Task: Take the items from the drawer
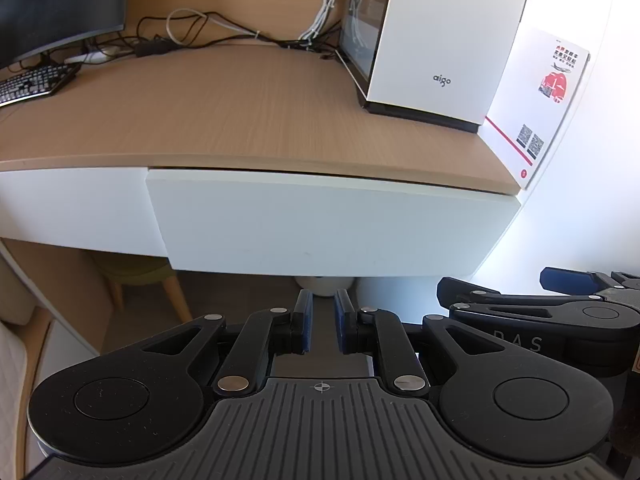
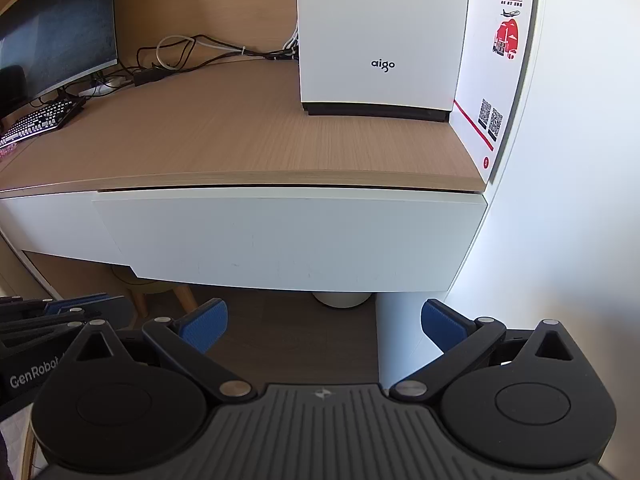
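Observation:
A wide white drawer (image 1: 320,220) (image 2: 280,236) hangs under the wooden desktop (image 1: 224,112). Its front stands slightly proud of the white panel (image 1: 72,208) to its left, and whatever is inside is hidden. My left gripper (image 1: 323,304) hovers just below the drawer's lower edge, its blue pads close together and nothing between them. My right gripper (image 2: 323,316) is held below the drawer's right half, wide open and empty. Each gripper shows in the other's view, the right gripper (image 1: 496,284) at the right edge and the left gripper (image 2: 80,304) at the left edge.
On the desk stand a white computer case (image 1: 436,40), a printed card (image 1: 544,100) against the right wall, a monitor (image 2: 52,40), a keyboard (image 1: 32,84) and loose cables (image 1: 192,28). Under the desk are a stool (image 1: 140,276) and a white round container (image 2: 340,298).

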A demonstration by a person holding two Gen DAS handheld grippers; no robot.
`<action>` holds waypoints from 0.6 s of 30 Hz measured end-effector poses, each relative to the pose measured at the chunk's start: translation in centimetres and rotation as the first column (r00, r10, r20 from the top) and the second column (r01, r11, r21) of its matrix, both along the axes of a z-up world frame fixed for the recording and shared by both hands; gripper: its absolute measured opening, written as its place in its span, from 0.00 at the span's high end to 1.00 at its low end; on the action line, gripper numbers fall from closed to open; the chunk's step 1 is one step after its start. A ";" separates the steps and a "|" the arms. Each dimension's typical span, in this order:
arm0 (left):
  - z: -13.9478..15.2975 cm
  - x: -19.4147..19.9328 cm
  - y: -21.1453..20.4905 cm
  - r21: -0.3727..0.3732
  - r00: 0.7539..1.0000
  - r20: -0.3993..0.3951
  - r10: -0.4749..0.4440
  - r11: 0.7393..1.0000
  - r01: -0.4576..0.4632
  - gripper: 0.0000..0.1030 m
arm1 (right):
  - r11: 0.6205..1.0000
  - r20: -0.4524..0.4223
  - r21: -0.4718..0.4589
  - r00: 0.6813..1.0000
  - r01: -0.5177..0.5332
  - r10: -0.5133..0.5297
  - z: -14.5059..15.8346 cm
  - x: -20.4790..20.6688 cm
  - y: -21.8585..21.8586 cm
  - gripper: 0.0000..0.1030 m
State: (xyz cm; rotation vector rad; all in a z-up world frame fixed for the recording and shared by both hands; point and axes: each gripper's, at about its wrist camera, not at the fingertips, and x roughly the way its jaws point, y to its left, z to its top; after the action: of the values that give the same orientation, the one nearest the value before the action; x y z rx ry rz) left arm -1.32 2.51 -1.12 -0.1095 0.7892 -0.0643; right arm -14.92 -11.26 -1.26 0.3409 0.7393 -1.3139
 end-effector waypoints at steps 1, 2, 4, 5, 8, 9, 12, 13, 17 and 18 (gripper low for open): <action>0.0 0.0 0.0 -0.001 1.000 0.000 0.000 1.000 0.000 0.86 | 1.000 0.000 0.001 1.000 0.001 -0.001 0.0 0.0 0.0 0.00; 0.0 0.0 0.0 -0.001 1.000 0.000 0.001 1.000 -0.001 0.86 | 1.000 0.000 0.000 1.000 0.002 -0.002 0.0 0.0 0.0 0.00; 0.0 0.0 0.0 -0.003 1.000 0.000 0.001 1.000 -0.001 0.86 | 1.000 -0.001 0.000 1.000 0.003 -0.003 0.0 0.0 0.1 0.00; 0.1 0.0 0.0 -0.003 1.000 0.000 0.002 1.000 -0.002 0.86 | 1.000 0.000 0.000 1.000 0.005 -0.005 0.0 0.0 0.1 0.00; 0.1 0.1 0.0 -0.004 1.000 -0.001 0.002 1.000 -0.002 0.86 | 1.000 -0.001 0.000 1.000 0.008 -0.008 0.0 0.0 0.1 0.00; 0.1 0.1 0.0 -0.003 1.000 -0.001 0.002 1.000 -0.002 0.86 | 1.000 -0.001 0.000 1.000 0.009 -0.009 0.0 0.0 0.1 0.00; 0.1 0.1 -0.1 -0.004 1.000 0.000 0.003 1.000 -0.003 0.86 | 1.000 -0.002 0.001 1.000 0.012 -0.012 -0.1 0.1 0.2 0.00; 0.1 0.1 -0.1 -0.004 1.000 0.000 0.002 1.000 -0.002 0.86 | 1.000 -0.002 0.001 1.000 0.014 -0.014 -0.1 0.2 0.2 0.00; 0.1 0.2 -0.2 -0.005 1.000 0.000 0.003 1.000 -0.003 0.86 | 1.000 -0.002 0.000 1.000 0.019 -0.019 -0.1 0.2 0.2 0.00; 0.1 0.2 -0.4 -0.005 1.000 0.000 0.004 1.000 -0.004 0.86 | 1.000 -0.003 0.000 1.000 0.021 -0.021 -0.1 0.2 0.2 0.00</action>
State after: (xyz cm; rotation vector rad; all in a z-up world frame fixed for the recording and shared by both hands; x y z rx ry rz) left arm -1.11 2.15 -1.03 -0.1155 0.7889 -0.0626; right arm -14.77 -11.08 -1.36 0.3477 0.7398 -1.3340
